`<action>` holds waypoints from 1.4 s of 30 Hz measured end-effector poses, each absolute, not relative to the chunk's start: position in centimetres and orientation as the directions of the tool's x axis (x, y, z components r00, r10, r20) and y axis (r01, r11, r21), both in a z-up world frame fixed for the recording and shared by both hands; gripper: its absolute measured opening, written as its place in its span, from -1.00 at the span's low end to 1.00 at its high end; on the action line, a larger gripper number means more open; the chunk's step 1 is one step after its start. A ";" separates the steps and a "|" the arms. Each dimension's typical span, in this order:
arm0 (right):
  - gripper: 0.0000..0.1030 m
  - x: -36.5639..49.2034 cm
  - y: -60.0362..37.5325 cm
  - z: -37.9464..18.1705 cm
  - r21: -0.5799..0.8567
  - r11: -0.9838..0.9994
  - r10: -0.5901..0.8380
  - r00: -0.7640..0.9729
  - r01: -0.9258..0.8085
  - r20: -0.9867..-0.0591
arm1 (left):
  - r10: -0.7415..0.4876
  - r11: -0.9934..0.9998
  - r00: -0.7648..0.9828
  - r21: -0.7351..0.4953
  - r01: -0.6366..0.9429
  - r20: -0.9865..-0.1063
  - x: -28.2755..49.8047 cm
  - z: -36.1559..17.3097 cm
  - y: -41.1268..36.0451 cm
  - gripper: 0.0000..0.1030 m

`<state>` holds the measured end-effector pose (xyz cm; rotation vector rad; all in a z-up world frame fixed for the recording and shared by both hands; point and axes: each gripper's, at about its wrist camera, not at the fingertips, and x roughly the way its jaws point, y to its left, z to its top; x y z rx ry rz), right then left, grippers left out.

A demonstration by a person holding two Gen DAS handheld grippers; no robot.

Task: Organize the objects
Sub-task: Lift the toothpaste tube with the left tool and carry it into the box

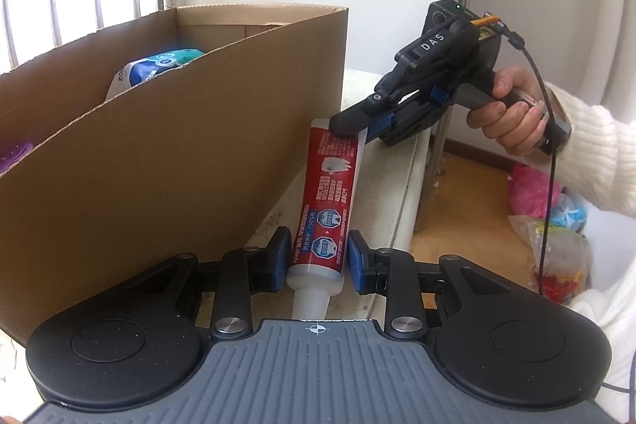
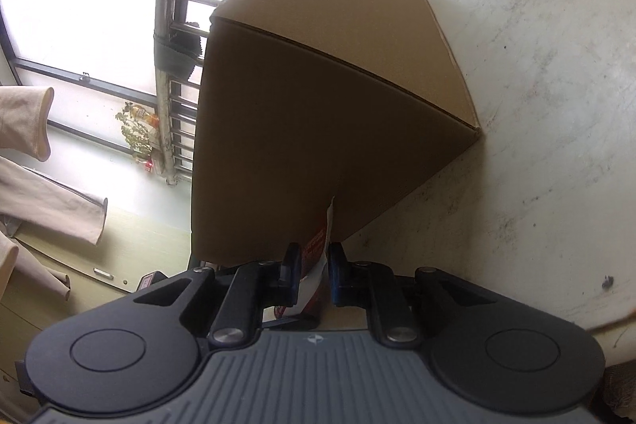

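A red and white toothpaste tube (image 1: 328,201) lies lengthwise beside an open cardboard box (image 1: 222,130), held off the white tabletop (image 1: 393,185). My left gripper (image 1: 318,257) is shut on the tube's cap end. My right gripper (image 1: 349,130) is shut on the tube's flat crimped end. In the right wrist view the tube's end (image 2: 316,257) sits between the right gripper's (image 2: 314,257) pads, with the box wall (image 2: 318,106) straight ahead.
The box holds a blue and white packet (image 1: 155,70) and something purple (image 1: 14,155). Past the table's right edge lie plastic bags (image 1: 544,209) on a wooden floor. A barred window (image 2: 99,6) is behind the box. Beige cloth (image 2: 35,165) hangs at left.
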<state>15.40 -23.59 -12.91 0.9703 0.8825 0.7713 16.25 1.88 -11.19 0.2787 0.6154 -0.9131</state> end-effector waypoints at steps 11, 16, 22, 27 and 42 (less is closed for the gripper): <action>-0.76 13.0 -22.4 -11.0 0.763 0.571 0.788 0.462 -0.302 -0.407 | -0.582 0.609 0.493 0.056 0.791 -0.647 14.8 -10.4 0.0 -0.46; -0.76 10.4 -21.5 -8.4 0.661 0.634 0.754 0.511 -0.401 -0.414 | -0.517 0.587 0.533 0.176 0.790 -0.670 12.2 -9.4 -2.3 -0.52; -0.78 5.9 -21.4 -3.5 0.560 0.639 0.760 0.548 -0.528 -0.350 | -0.509 0.557 0.579 0.269 0.786 -0.637 8.9 -6.2 -3.6 -0.55; -0.78 6.1 -20.7 2.2 0.505 0.588 0.802 0.535 -0.632 -0.264 | -0.463 0.532 0.669 0.421 0.734 -0.581 8.9 -0.9 -3.6 -0.55; -0.76 22.6 -16.8 5.0 0.601 0.618 0.785 0.438 -0.507 -0.438 | -0.217 0.512 0.745 0.577 0.637 -0.630 21.3 0.9 -2.3 -0.55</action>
